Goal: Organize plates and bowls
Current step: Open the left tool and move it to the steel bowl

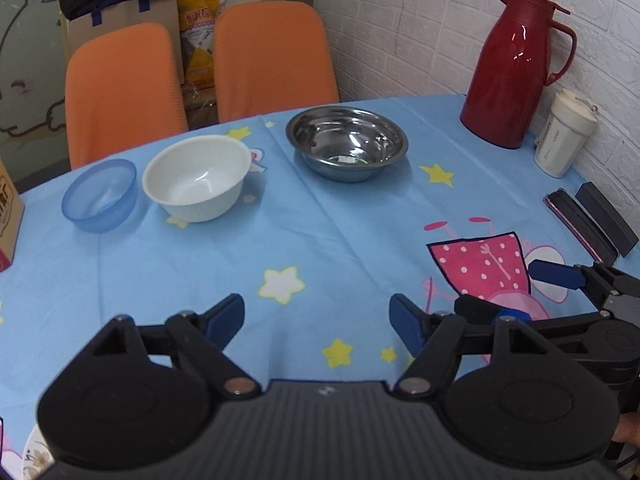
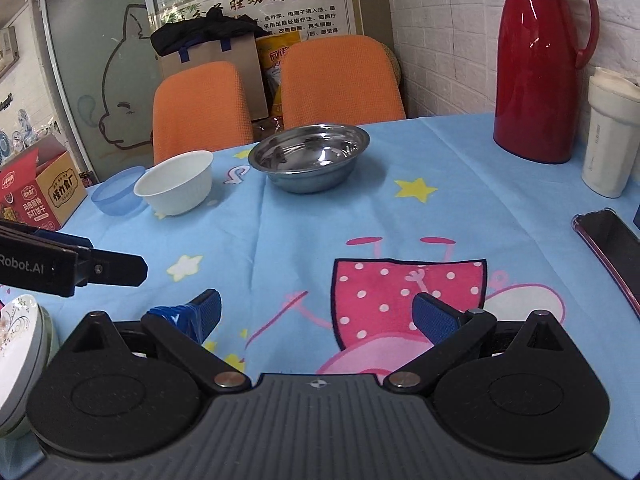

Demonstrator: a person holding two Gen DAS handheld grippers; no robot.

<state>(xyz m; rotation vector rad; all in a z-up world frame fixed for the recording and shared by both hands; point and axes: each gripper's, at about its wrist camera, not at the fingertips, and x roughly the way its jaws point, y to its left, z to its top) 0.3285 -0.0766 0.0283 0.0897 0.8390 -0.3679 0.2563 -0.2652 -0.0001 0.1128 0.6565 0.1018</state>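
Note:
Three bowls stand in a row at the far side of the table: a blue translucent bowl (image 1: 100, 196) (image 2: 118, 192) on the left, a white bowl (image 1: 196, 178) (image 2: 176, 186) beside it, and a steel bowl (image 1: 347, 142) (image 2: 310, 158) to the right. My left gripper (image 1: 318, 320) is open and empty above the tablecloth, well short of the bowls. My right gripper (image 2: 316, 312) is open and empty, beside the left one; it also shows in the left wrist view (image 1: 516, 292). A stack of floral plates (image 2: 20, 356) lies at the near left edge.
A red thermos jug (image 1: 516, 68) (image 2: 540, 60) and a white tumbler (image 1: 564, 136) (image 2: 610, 132) stand at the right by the wall. A phone (image 2: 612, 248) and a black block (image 1: 606, 218) lie at the right edge. A snack box (image 2: 40, 188) sits left. Two orange chairs (image 1: 272, 56) stand behind.

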